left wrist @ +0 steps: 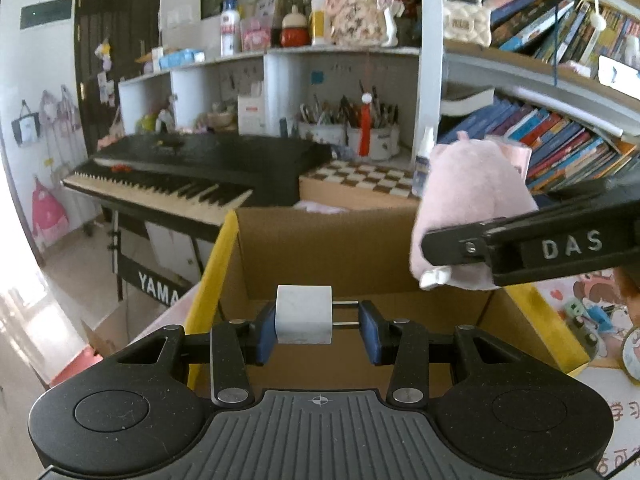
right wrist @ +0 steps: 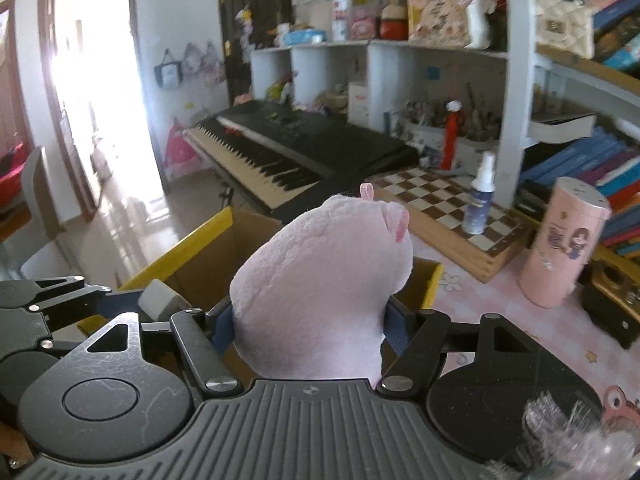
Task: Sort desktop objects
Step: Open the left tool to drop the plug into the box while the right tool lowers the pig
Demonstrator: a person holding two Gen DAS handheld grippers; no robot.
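Note:
My left gripper (left wrist: 318, 328) is shut on a white plug adapter (left wrist: 304, 314): one blue pad is on its body, the other on its two metal prongs. It hangs over an open cardboard box (left wrist: 340, 248) with yellow-taped rims. My right gripper (right wrist: 308, 328) is shut on a pink plush toy (right wrist: 320, 280), also above the box (right wrist: 208, 256). In the left wrist view the plush toy (left wrist: 472, 200) sits at the right, above the box's right wall. In the right wrist view the adapter (right wrist: 160, 300) shows at the left.
A black keyboard (right wrist: 288, 148) stands behind the box. A chessboard (right wrist: 452, 208) with a spray bottle (right wrist: 480, 200) on it, a pink canister (right wrist: 560, 240) and a black device (right wrist: 616, 300) sit on the pink desk at the right. Shelves of books (left wrist: 560, 140) rise behind.

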